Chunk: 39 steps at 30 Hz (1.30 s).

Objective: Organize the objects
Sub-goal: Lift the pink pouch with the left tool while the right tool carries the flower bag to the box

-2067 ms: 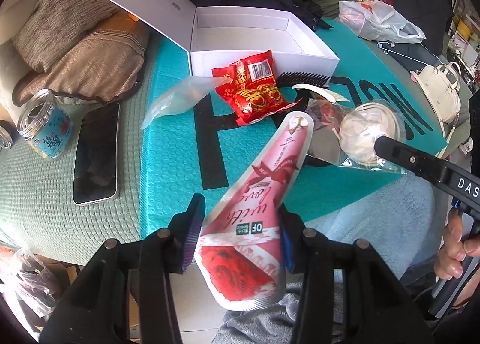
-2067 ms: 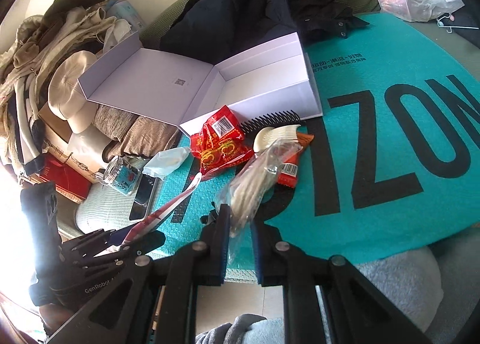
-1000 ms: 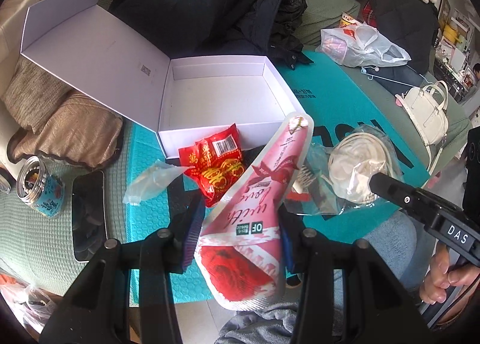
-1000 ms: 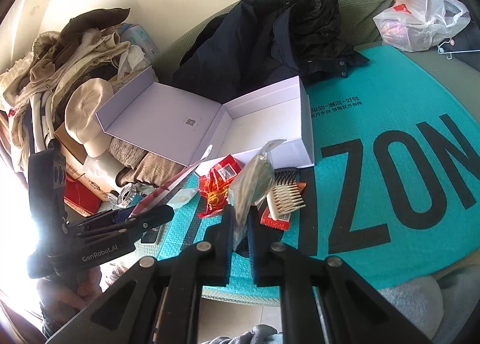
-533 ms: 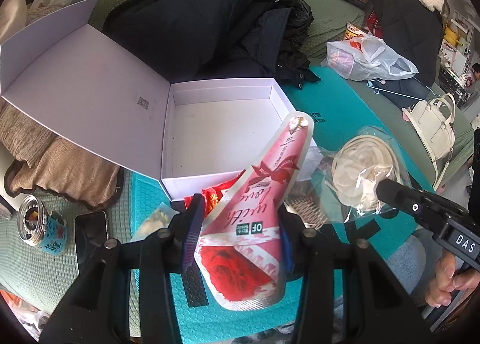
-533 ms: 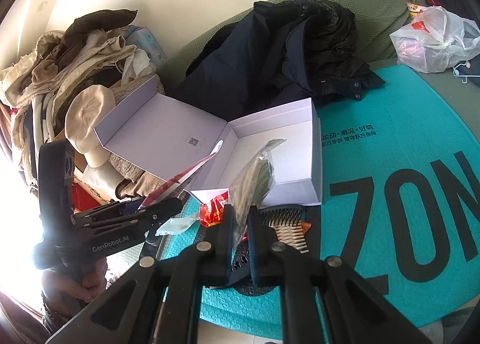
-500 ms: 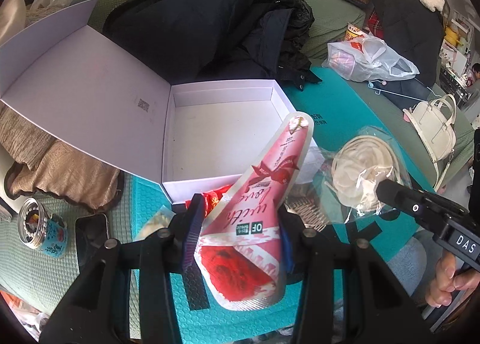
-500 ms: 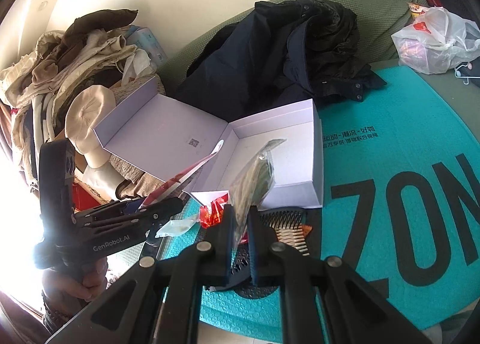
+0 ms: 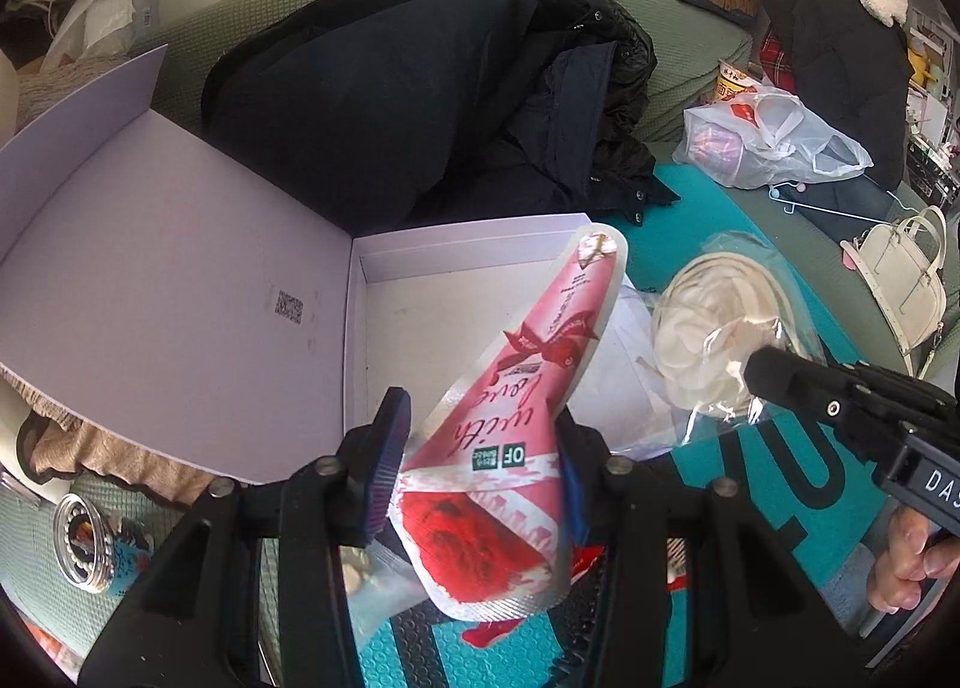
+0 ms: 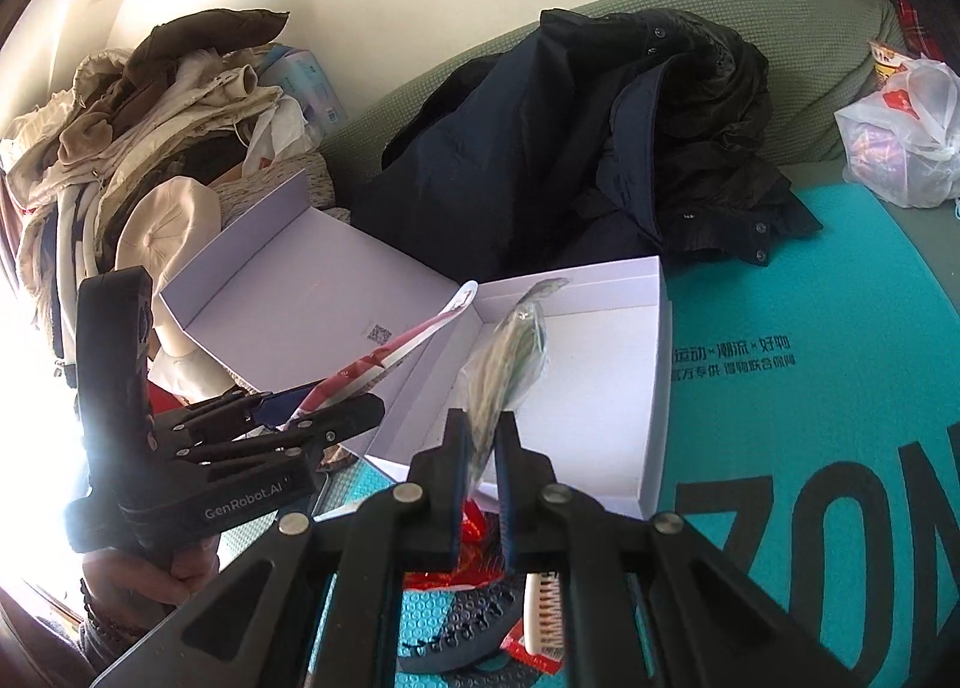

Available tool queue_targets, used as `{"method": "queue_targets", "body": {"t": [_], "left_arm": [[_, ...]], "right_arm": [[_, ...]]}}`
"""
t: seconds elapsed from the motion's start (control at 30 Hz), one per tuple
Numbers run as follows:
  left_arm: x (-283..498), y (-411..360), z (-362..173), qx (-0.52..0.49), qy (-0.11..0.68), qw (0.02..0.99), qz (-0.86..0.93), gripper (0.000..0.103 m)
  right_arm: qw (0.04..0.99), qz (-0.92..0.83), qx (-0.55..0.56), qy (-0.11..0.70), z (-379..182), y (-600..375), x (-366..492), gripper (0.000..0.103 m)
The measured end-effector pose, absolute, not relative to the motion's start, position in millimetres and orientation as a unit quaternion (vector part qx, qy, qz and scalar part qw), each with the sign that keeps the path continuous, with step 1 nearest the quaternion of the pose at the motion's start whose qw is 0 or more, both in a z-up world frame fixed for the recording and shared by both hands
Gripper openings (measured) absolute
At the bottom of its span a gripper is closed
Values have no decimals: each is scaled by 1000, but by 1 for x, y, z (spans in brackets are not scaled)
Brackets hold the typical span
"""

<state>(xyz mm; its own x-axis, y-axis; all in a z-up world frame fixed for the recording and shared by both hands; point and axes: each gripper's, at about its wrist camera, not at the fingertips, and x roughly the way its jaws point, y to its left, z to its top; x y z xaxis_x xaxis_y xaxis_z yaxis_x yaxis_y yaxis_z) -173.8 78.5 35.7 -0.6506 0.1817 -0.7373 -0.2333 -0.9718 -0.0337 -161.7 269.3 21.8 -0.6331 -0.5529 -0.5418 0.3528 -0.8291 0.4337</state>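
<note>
My left gripper (image 9: pixel 477 463) is shut on a pink and red sachet (image 9: pixel 522 406), which sticks up over the open white box (image 9: pixel 432 256). In the right wrist view the same sachet (image 10: pixel 384 361) shows edge-on in the left gripper (image 10: pixel 300 418), above the box's left side. My right gripper (image 10: pixel 480 451) is shut on a clear bag with a cream coil inside (image 10: pixel 510 352), held over the box's floor (image 10: pixel 600 388). From the left wrist view that bag (image 9: pixel 714 328) hangs at the right gripper's tip (image 9: pixel 762 370).
A dark jacket (image 9: pixel 432 93) lies behind the box. The box lid (image 9: pixel 150 268) is folded out to the left. A red snack packet (image 10: pixel 480 532), a black comb (image 10: pixel 456 640) and a cream comb (image 10: pixel 543 610) lie on the teal mat (image 10: pixel 810 388). A jar (image 9: pixel 90 544) stands lower left.
Both grippers have carried their items forward, from over the teal mat to above the open box. The snack packet and combs have dropped toward the bottom of both views.
</note>
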Motion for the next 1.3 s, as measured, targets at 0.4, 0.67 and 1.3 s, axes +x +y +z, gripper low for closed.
{"method": "queue_targets", "body": {"t": [0.4,0.67,1.3], "left_arm": [[-242,85,48,-395,42,111,911,42],[-287,78,55,-394,41,100,913,42],[-352,78,-1,-440,51,68,894,42]], "right_arm": [[246,-906,321,-124,50,256,-221,8],[232,-915,309,-119,61,251,-256,8],[249,-888,372,-107,0,240,-319,8]]}}
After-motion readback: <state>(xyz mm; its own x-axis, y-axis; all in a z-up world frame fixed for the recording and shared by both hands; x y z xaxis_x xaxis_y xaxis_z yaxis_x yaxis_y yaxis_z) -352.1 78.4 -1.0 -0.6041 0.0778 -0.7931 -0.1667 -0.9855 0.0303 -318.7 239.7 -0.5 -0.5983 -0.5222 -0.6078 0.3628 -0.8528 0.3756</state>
